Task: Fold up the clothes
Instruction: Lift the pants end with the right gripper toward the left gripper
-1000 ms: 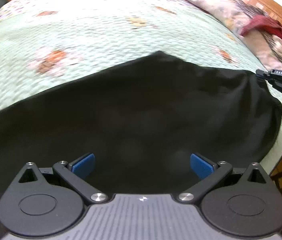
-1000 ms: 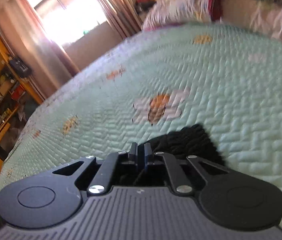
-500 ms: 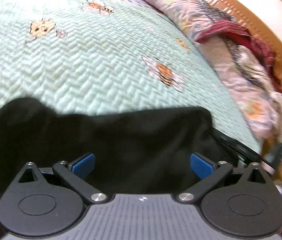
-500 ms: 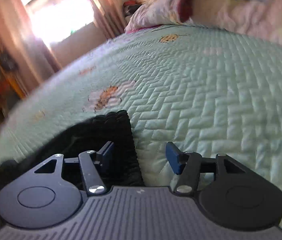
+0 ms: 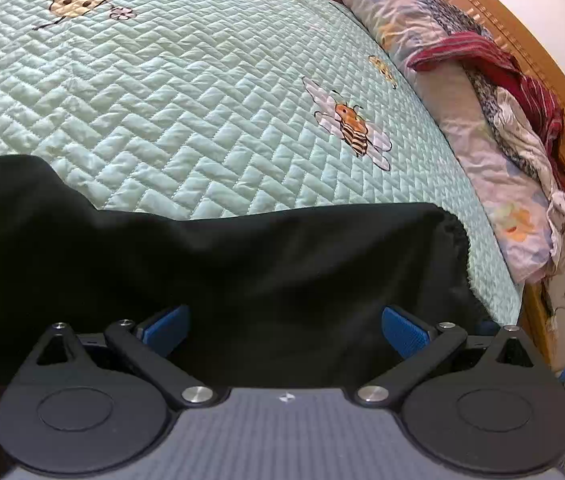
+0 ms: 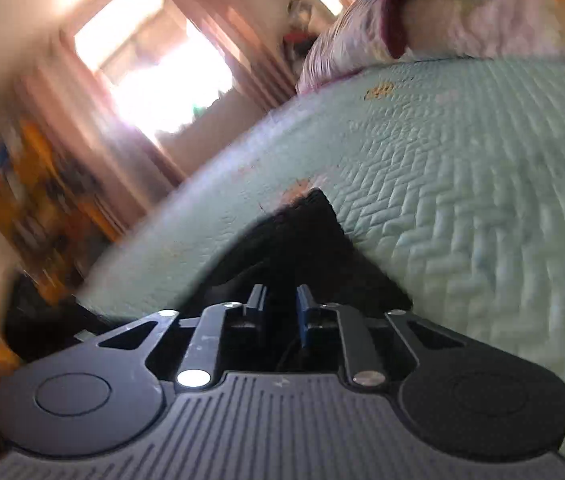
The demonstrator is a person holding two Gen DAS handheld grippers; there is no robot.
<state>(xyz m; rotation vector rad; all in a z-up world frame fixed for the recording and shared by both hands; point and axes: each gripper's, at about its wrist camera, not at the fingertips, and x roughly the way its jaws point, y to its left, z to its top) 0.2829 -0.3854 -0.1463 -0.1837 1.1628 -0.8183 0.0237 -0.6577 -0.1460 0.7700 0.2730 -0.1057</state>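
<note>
Bed w/ a mint-green quilt (image 5: 202, 92), herringbone stitch, bee and flower patches. A floral blanket (image 5: 462, 128) and a red striped cloth (image 5: 522, 76) are heaped along the wooden headboard (image 5: 538, 60).

The black garment (image 5: 262, 272) lies on the quilt's near edge, straight ahead of the left gripper (image 5: 284, 326), whose 2 blue pads are spread wide, released, nothing pinched.

Vs 1 s ago: garment covers less of the left view, more quilt bare, right gripper gone from it. The right gripper (image 6: 280, 304) jaws have just been closing; now narrow w/ dark cloth between, but can't tell if pads press it.

Only the blurred right view shows the bright window (image 6: 162, 68), curtains (image 6: 94, 120) and an orange shelf (image 6: 30, 188).
</note>
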